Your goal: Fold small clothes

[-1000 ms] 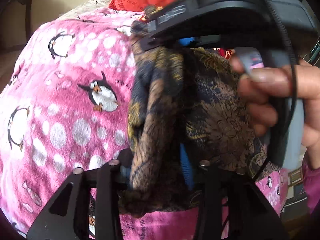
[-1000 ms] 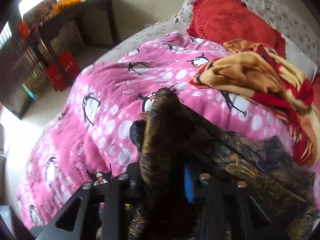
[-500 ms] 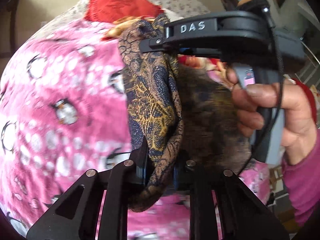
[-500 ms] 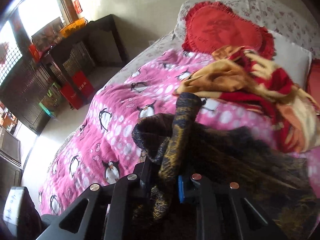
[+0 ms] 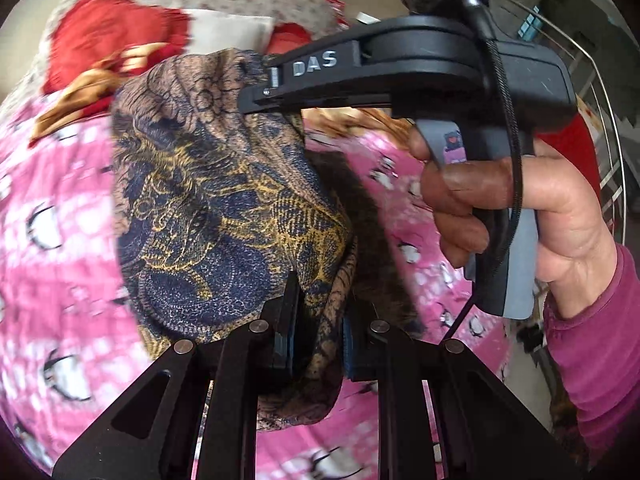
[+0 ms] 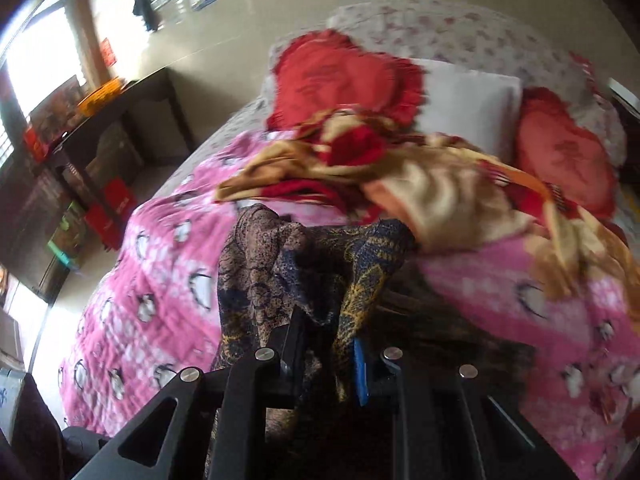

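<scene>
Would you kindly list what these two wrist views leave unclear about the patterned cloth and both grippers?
- Patterned cloth: its full shape; bunched in both views, lower end cut off by the left gripper frame.
- Right gripper: fingertips buried in cloth in its own view.
- Penguin blanket: print smeared by motion blur.
- Garment pile: single items, blurred.

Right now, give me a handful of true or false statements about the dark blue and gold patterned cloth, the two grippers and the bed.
1. Both grippers are clamped on the dark blue and gold patterned cloth. True: left gripper, right gripper.
2. The cloth lies flat on the bed. False: it hangs bunched between the grippers.
3. The pink penguin-print blanket covers the bed. True.
4. The heart-shaped cushions are blue. False: red.
5. The right gripper is empty in the left wrist view. False: it pinches the cloth.
</scene>
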The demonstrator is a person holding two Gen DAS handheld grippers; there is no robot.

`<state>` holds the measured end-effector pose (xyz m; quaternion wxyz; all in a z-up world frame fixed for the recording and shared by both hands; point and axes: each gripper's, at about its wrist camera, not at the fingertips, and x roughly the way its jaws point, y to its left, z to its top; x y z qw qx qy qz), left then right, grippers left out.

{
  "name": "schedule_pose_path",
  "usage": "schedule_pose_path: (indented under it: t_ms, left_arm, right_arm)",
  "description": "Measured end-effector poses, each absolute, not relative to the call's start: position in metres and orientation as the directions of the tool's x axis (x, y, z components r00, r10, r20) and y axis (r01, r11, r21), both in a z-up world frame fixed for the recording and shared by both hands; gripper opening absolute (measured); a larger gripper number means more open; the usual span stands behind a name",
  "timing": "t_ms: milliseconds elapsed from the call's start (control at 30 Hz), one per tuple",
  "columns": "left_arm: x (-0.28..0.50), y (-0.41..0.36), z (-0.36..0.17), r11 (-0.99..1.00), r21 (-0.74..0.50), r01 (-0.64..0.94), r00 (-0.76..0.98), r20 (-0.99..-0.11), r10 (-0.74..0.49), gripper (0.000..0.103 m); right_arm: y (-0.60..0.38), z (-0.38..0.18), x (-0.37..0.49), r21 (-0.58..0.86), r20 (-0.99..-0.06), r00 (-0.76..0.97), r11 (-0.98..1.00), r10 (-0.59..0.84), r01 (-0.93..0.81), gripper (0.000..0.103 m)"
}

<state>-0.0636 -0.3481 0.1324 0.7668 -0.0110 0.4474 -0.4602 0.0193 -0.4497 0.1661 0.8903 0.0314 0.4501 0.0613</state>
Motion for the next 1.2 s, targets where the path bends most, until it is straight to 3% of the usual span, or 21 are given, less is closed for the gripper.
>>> schedule_pose_path:
  t_ms: [167,300,467,567,633,667,700,767,800,1067,1133,1167,1200]
  left_arm:
    - [-0.072,-0.395,0.126,0.534,-0.418,0.735,0.121,-0.695,-0.709,0.015]
    - [-0.075,-0.430,0.109,0.503,-0.424,0.753,0.063,-0.714,-0.697,0.010]
    - [-0.085,-0.450,0.104,0.496,-0.393,0.774,0.051,-0.742,-0.668,0.010]
    - [-0.084,-0.437,0.112,0.506,-0.383,0.773,0.070,-0.741,-0.668,0.010]
    - [-0.084,-0.419,0.116,0.509,-0.389,0.768,0.077,-0.733,-0.676,0.010]
    - [-0.083,-0.411,0.118,0.516,-0.381,0.767,0.087,-0.735,-0.672,0.010]
    - [-0.081,-0.401,0.119,0.530,-0.359,0.768,0.110,-0.741,-0.662,0.013]
    - [-0.077,-0.386,0.115,0.559,-0.322,0.764,0.148,-0.756,-0.638,0.031]
    - [-0.076,-0.380,0.112,0.572,-0.309,0.760,0.164,-0.761,-0.628,0.034]
    - [-0.057,-0.342,0.067,0.692,-0.315,0.650,0.183,-0.818,-0.545,0.035]
    - [-0.051,-0.336,0.059,0.698,-0.343,0.628,0.166,-0.818,-0.551,0.035]
    - [-0.048,-0.335,0.059,0.699,-0.350,0.623,0.164,-0.816,-0.554,0.035]
    - [-0.046,-0.334,0.061,0.700,-0.352,0.622,0.167,-0.813,-0.558,0.035]
  right_arm:
    - [-0.503,0.162,-0.002,0.119,-0.799,0.593,0.993,0.098,-0.004,0.016]
    - [-0.544,0.149,-0.016,0.125,-0.803,0.594,0.989,0.051,0.084,0.008]
    - [-0.576,0.130,-0.029,0.228,-0.791,0.604,0.963,0.098,0.144,0.008]
    - [-0.574,0.131,-0.042,0.346,-0.747,0.629,0.934,0.216,0.090,0.017]
    - [-0.566,0.132,-0.047,0.381,-0.722,0.641,0.923,0.261,0.053,0.039]
    - [-0.561,0.131,-0.048,0.399,-0.714,0.639,0.916,0.286,0.036,0.060]
    - [-0.555,0.126,-0.047,0.423,-0.709,0.630,0.906,0.318,0.019,0.066]
    - [-0.547,0.117,-0.046,0.423,-0.722,0.610,0.906,0.326,0.017,0.066]
    - [-0.542,0.111,-0.044,0.419,-0.734,0.597,0.908,0.324,0.022,0.066]
    - [-0.533,0.070,-0.023,0.451,-0.754,0.580,0.885,0.309,0.115,0.069]
    - [-0.529,0.068,-0.025,0.445,-0.746,0.592,0.890,0.304,0.104,0.061]
    - [-0.529,0.070,-0.027,0.440,-0.742,0.599,0.893,0.301,0.097,0.031]
    - [-0.528,0.072,-0.029,0.434,-0.739,0.603,0.897,0.300,0.086,0.014]
